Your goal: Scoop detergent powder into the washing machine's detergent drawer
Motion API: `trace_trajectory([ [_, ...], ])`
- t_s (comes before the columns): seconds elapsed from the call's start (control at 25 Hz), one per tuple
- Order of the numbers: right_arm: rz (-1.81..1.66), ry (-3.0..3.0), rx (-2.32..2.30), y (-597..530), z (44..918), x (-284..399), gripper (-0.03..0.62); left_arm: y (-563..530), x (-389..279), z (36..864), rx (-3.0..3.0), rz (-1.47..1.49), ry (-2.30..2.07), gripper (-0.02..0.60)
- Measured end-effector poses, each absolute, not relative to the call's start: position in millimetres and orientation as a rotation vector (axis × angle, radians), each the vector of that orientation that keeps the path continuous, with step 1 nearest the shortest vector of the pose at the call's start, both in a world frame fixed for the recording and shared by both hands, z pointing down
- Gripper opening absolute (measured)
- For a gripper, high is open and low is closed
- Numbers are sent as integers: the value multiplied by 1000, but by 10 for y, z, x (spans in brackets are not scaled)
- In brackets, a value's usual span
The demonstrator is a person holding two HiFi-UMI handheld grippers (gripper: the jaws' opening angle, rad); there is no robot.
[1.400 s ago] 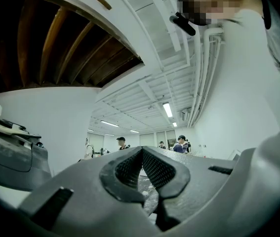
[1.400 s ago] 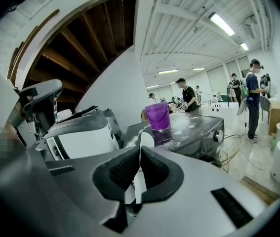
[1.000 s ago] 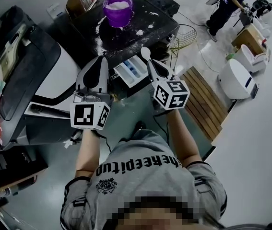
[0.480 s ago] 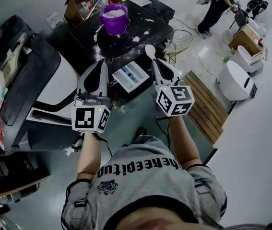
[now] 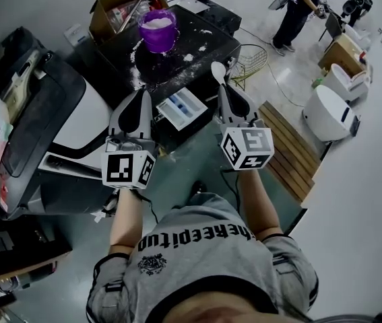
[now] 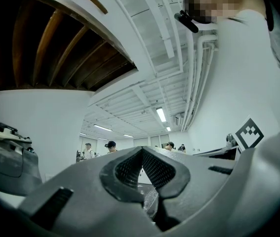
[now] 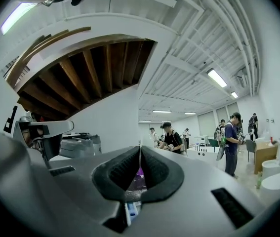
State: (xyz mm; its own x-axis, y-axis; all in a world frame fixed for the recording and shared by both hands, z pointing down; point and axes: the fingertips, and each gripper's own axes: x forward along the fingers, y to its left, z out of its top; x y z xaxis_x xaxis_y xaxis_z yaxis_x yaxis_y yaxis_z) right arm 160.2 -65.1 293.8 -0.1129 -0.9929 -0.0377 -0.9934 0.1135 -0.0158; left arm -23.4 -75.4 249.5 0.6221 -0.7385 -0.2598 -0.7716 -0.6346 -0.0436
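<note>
A purple tub of white powder stands on the black washing machine top. Below it the detergent drawer is pulled out, white with blue inside. My right gripper hovers just right of the drawer, shut on a white scoop whose bowl sticks up past the jaws. In the right gripper view my right gripper pinches the scoop edge-on, and the tub shows through the gap. My left gripper hangs left of the drawer. Seen in its own view, the left gripper is shut and empty.
Spilled powder dusts the machine top. A cardboard box sits behind the tub. A black-and-white machine stands at the left. A wire basket, wooden slats and white appliances lie to the right. A person stands far back.
The right gripper with the scoop has drifted a little right and away from the drawer. The left gripper has hardly moved, and both stay shut.
</note>
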Motion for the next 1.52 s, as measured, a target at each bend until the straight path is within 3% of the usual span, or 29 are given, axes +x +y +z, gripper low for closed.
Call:
trace_trajectory([
  [1.52, 197, 2258, -2110, -113, 2745, 1543, 8, -389, -297, 2506, -2695, 365, 1281, 3],
])
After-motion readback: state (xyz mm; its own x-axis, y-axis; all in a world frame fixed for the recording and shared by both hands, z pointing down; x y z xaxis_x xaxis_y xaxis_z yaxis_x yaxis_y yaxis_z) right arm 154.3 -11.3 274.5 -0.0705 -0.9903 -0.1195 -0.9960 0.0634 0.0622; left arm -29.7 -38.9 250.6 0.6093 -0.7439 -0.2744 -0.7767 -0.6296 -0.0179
